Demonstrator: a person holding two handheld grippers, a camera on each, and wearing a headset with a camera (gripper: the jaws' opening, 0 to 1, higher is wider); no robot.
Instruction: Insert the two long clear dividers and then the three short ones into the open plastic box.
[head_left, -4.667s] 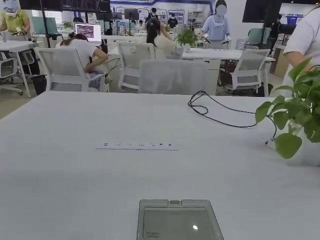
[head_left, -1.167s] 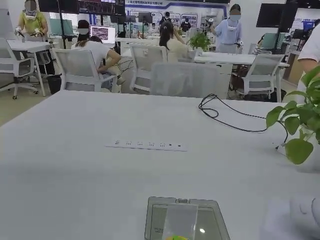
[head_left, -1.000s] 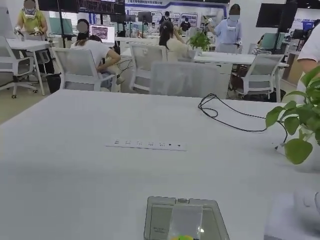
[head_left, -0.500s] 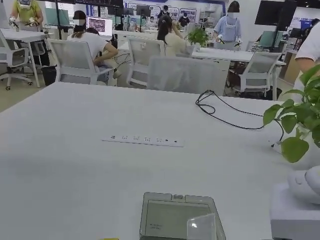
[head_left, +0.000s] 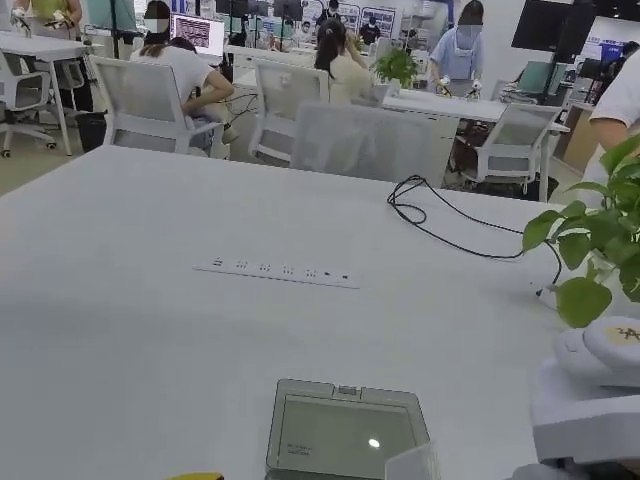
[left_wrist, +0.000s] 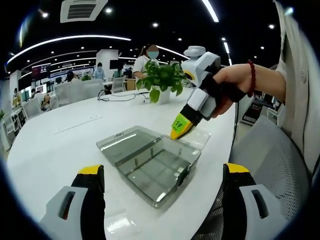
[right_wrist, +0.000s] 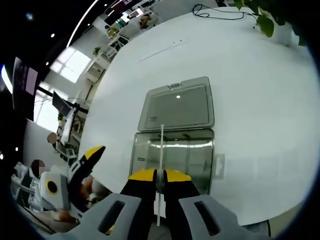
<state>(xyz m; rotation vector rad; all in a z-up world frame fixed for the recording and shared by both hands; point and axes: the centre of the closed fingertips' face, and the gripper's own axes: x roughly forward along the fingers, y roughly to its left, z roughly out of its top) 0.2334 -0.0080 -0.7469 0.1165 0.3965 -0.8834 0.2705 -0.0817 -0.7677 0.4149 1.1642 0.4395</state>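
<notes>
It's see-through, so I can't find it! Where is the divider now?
In the right gripper view, the divider is pinched edge-on in the right claw, over the middle of the open box, with the lid just beyond.

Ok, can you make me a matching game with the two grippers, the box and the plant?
Things:
1. left gripper
2. right gripper
3. plastic box
4. plant

States:
A. lying open
B. pinching a clear divider
C. jaws wide apart, nothing between them
D. green and leafy

Pairs: 1-C, 2-B, 3-A, 4-D
</notes>
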